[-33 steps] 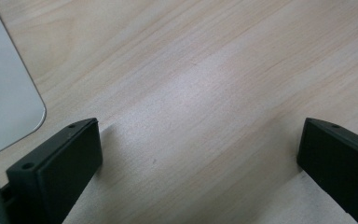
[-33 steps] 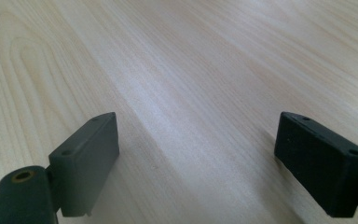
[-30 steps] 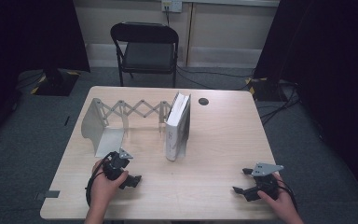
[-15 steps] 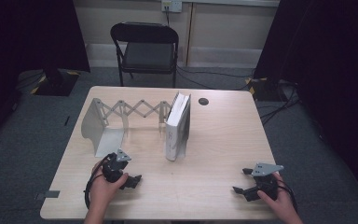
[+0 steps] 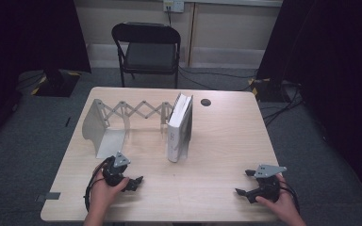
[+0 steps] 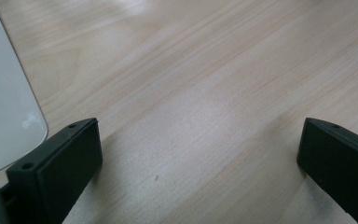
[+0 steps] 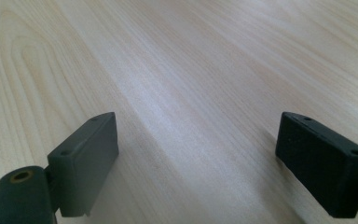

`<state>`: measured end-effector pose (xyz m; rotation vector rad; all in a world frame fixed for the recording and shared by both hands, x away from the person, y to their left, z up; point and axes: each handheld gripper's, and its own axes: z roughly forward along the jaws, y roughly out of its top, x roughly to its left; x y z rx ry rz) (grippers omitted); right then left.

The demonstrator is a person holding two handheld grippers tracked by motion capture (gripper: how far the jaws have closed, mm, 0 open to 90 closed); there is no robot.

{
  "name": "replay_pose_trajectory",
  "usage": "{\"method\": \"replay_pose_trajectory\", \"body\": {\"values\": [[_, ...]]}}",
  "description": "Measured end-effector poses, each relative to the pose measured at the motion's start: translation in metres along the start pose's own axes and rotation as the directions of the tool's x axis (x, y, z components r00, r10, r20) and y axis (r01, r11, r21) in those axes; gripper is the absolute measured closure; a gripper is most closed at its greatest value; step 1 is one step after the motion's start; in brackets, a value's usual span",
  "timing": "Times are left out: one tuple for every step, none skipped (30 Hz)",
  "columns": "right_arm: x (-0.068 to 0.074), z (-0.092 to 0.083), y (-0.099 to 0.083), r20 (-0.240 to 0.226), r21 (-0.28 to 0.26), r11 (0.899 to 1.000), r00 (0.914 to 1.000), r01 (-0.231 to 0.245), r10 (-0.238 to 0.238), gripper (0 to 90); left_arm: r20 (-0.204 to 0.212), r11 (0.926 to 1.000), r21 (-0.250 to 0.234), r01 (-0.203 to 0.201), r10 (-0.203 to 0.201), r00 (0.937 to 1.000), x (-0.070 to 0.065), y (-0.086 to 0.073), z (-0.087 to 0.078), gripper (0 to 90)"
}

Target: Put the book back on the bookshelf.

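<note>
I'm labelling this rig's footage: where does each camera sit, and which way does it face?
High view: above the person's side, facing forward and down on the table; both hands, left tool and right tool show.
Left gripper view: on the left tool, facing bare tabletop past its open jaws.
Right gripper view: on the right tool, likewise, jaws open.
All three share the table's wood.

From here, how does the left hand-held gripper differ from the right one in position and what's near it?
The left hand-held gripper rests near the table's front-left, just in front of the grey bookend plate; the right hand-held gripper sits at the front-right with only bare wood around it. The left one's view catches the plate's corner; the right one's view shows plain tabletop. Both are open, held low and empty.
</note>
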<state>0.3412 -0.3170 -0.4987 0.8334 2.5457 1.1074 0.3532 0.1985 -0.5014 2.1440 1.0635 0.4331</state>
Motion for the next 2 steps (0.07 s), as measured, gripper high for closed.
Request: {"method": "replay_pose_trajectory", "body": {"values": [[-0.0002, 0.0, 0.0, -0.002, 0.0, 1.0, 1.0, 0.002, -0.002, 12.4, -0.001, 1.0, 0.0, 0.0, 0.0, 1.0, -0.0001, 0.0, 0.0, 0.0], [-0.0004, 0.0, 0.0, -0.003, 0.0, 1.0, 1.0, 0.004, -0.004, 12.4, -0.001, 1.0, 0.0, 0.0, 0.0, 1.0, -0.0001, 0.0, 0.0, 0.0]]}}
